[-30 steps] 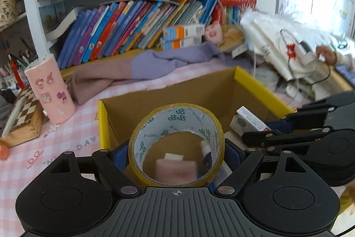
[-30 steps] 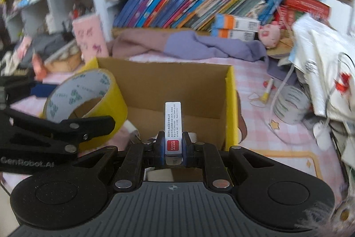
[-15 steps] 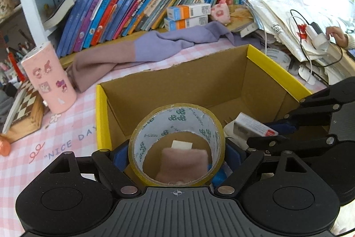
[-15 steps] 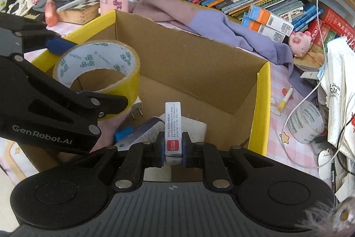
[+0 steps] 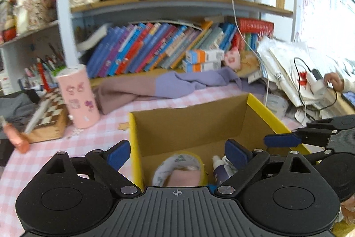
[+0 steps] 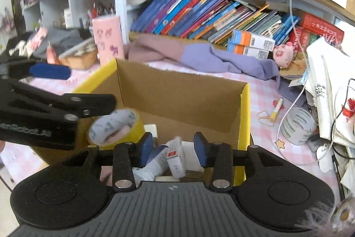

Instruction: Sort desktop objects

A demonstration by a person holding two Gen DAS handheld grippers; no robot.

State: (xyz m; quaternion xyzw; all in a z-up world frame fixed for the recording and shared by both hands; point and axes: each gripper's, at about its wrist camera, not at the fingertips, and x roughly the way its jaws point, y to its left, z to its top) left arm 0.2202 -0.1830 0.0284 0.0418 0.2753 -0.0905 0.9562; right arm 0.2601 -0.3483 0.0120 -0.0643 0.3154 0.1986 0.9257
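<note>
Both drops look done: left gripper jaws have just spread wide, right gripper jaws just parted, so yellow tape roll and small white carton lie loose in the cardboard box.

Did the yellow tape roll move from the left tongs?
Yes. The yellow tape roll dropped out of the opening left tongs into the cardboard box.

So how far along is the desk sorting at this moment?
Done: the tape roll and small white box lie in the cardboard box. In hand: nothing; left gripper and right gripper have just opened. Left: the clear tape roll and marker on the table.
</note>
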